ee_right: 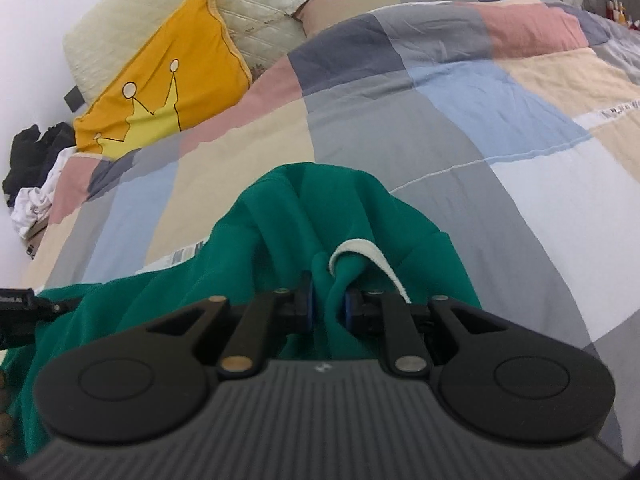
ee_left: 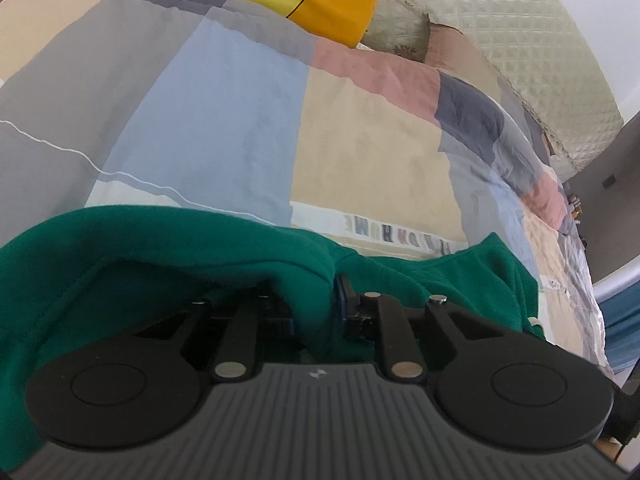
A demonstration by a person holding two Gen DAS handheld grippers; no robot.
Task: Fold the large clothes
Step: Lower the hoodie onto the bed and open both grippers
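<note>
Both grippers, left (ee_left: 320,308) and right (ee_right: 328,304), jaws narrow, each clamping bunched green sweatshirt (ee_right: 320,208). It drapes over the patchwork quilt (ee_right: 400,128), well short of the yellow pillow (ee_right: 168,76).

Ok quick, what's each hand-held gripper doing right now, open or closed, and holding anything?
Left hand-held gripper: closed on a bunched fold of the green garment.
Right hand-held gripper: closed on the green garment, beside its white drawstring.
</note>
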